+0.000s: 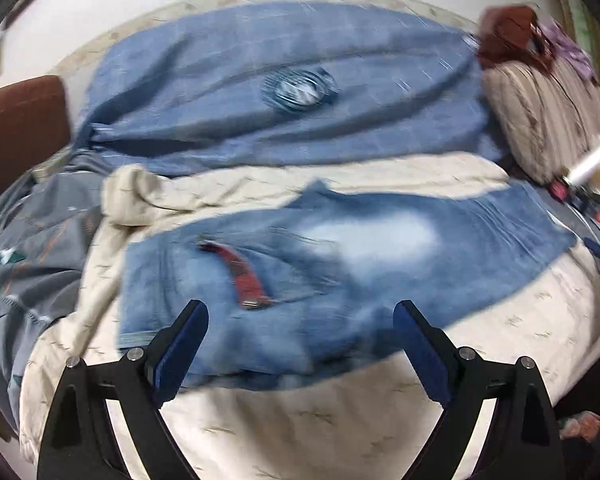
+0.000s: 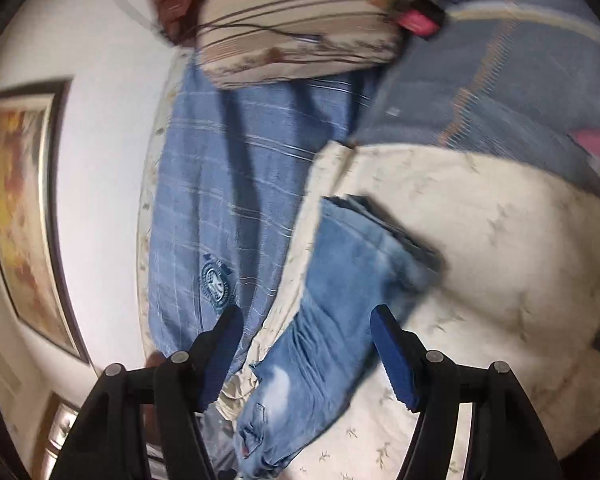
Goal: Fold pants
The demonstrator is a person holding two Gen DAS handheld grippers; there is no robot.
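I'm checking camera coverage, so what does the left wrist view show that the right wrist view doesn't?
Only the left wrist view shows the red strap lying on the faded blue denim jeans. Only the right wrist view shows the framed painting on the wall. Both show the jeans, the cream patterned bedspread, the blue plaid cloth and the striped pillow.

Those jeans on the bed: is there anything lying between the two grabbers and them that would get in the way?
Nothing visible does. The jeans lie flat on the cream bedspread, right in front of the open left gripper and the open right gripper. The blue towel and striped pillow lie off to the far side.
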